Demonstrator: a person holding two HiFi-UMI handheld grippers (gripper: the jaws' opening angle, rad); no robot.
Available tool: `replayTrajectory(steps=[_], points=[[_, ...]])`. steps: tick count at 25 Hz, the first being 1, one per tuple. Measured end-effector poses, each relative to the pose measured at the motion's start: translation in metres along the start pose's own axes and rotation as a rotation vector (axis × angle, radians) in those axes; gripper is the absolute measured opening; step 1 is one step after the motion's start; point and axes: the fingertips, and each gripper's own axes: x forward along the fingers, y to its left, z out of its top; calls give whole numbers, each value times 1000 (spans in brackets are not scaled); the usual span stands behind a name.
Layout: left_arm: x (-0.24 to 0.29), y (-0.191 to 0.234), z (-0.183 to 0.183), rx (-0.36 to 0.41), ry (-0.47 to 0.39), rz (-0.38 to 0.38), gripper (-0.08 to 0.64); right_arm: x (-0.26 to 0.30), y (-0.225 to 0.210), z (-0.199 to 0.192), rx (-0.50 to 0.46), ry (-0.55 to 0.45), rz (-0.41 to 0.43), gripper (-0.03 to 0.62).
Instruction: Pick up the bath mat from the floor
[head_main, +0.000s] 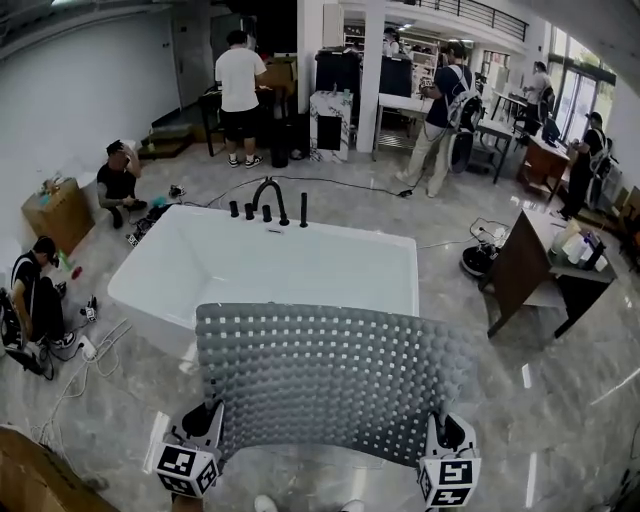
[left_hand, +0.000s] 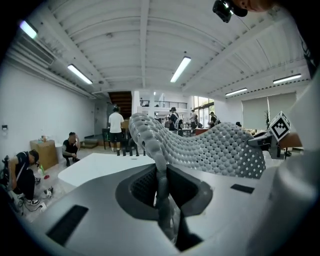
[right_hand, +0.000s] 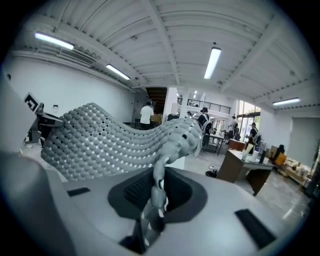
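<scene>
both pointing forward (side by side), left claw (head_main: 206, 412) and right claw (head_main: 446, 422) each pinch a bath mat (head_main: 330, 375) corner.

Glossy grey marbled floor (head_main: 545, 420), white bathtub (head_main: 270, 268) standing mid-floor, cardboard box (head_main: 58, 212) far left, loose cables (head_main: 75, 375) near left beside a seated person (head_main: 35, 295), dark desk (head_main: 535, 265) right, round device (head_main: 478, 260) beside it

head view looks down over bathtub (head_main: 270, 268), gripper views close along their jaws, all share bath mat (head_main: 330, 385)
</scene>
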Motion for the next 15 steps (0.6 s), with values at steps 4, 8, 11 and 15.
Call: replayTrajectory(steps=[4, 8, 11, 15], points=[[-20, -2, 35, 8, -59, 10, 46, -21, -4, 32, 5, -58, -16, 66], [-37, -6, 61, 10, -124, 20, 46, -38, -6, 54, 13, -119, -36, 64], [-45, -9, 83, 23, -169, 23, 46, -49, -9, 72, 14, -159, -58, 66], [-53, 0, 100, 22, -214, 26, 46, -57, -7, 90, 26, -196, -85, 66]])
